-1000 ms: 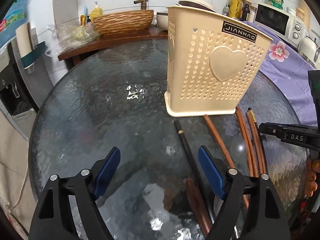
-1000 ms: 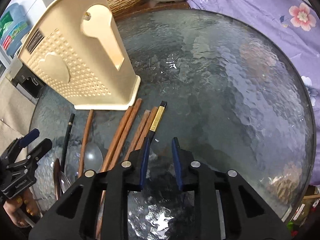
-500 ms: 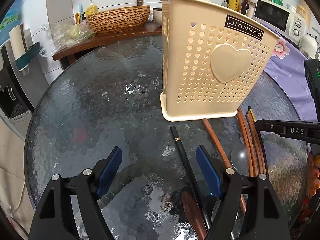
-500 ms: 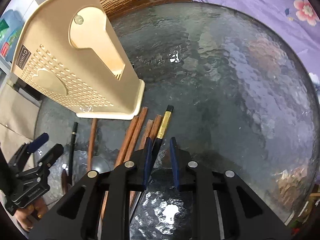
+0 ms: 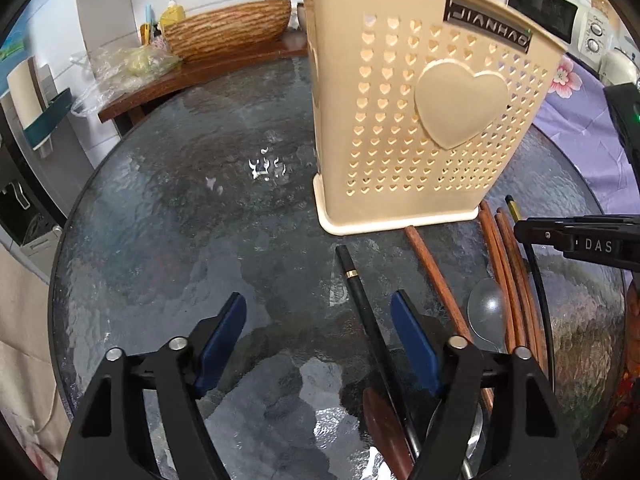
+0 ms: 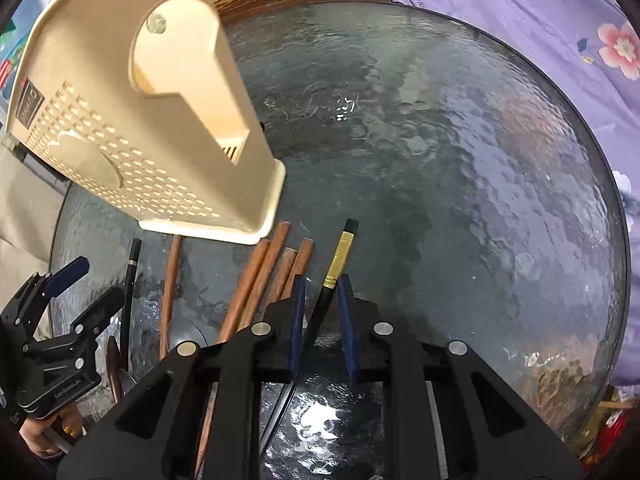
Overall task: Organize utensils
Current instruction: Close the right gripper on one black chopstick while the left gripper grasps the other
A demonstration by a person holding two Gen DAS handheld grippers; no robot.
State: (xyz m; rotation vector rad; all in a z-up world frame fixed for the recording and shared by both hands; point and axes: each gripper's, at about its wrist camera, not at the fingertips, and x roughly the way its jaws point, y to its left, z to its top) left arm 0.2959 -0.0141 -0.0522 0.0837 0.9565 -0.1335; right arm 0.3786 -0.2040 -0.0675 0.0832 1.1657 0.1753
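A cream perforated utensil holder (image 5: 432, 120) stands on the round glass table (image 5: 180, 240); it also shows in the right wrist view (image 6: 132, 136). Brown wooden chopsticks (image 6: 256, 284), a black gold-banded chopstick (image 6: 338, 264), a black-handled utensil (image 5: 360, 304) and a metal spoon (image 5: 486, 314) lie in front of it. My right gripper (image 6: 320, 320) is narrowly open, its jaws on either side of the black gold-banded chopstick. My left gripper (image 5: 318, 336) is wide open above the black-handled utensil.
A woven basket (image 5: 228, 34) and plastic bags sit on a wooden shelf behind the table. A purple floral cloth (image 6: 560, 40) lies to the right. A microwave (image 5: 552, 12) stands at the far right.
Both grippers have moved forward toward the holder. My right gripper's jaws have come over the black gold-banded chopstick and narrowed around it. The left gripper stays wide open.
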